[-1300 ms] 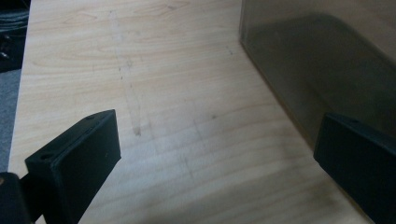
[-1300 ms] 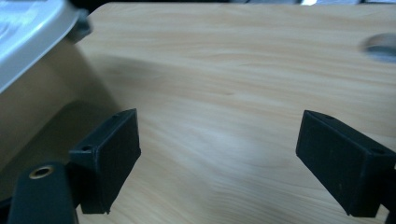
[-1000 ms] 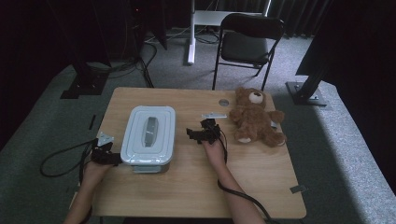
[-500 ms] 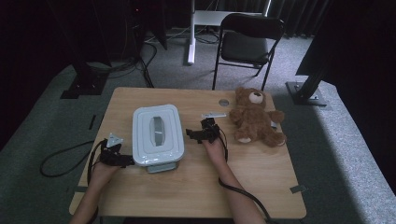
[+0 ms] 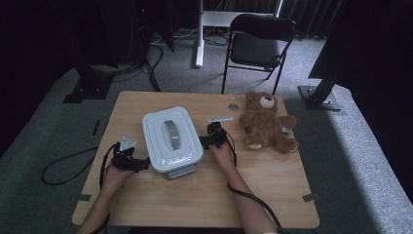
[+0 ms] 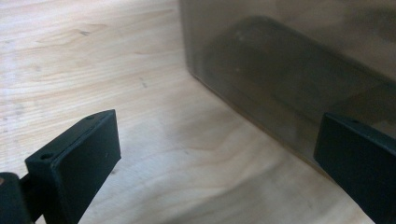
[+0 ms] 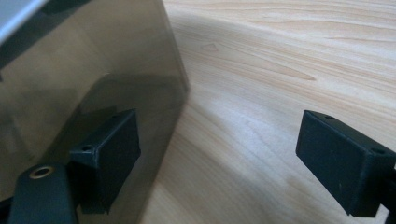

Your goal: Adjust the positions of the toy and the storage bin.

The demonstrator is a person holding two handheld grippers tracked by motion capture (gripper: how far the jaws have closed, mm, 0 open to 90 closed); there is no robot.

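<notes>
A pale grey, round-cornered plastic storage box with a grey handle on its lid (image 5: 172, 138) sits at the centre-left of the light wooden table (image 5: 253, 185), its lid in place. The left gripper (image 5: 139, 164) presses in at the box's eight o'clock corner and the right gripper (image 5: 203, 141) at its three o'clock side, each with jaws spread wide and gripping nothing; in the gripper views one jaw of each lies close against the smoky translucent wall (image 6: 289, 70) while the other stands over bare wood. By my reading the box is being pushed or turned between the two tools, not lifted, and opening it is not yet begun. There is open table from five to seven o'clock of the box, while a brown plush teddy bear (image 5: 265, 122) lies at two o'clock, well apart, and the table's left edge runs near the left hand (image 5: 117, 176).
</notes>
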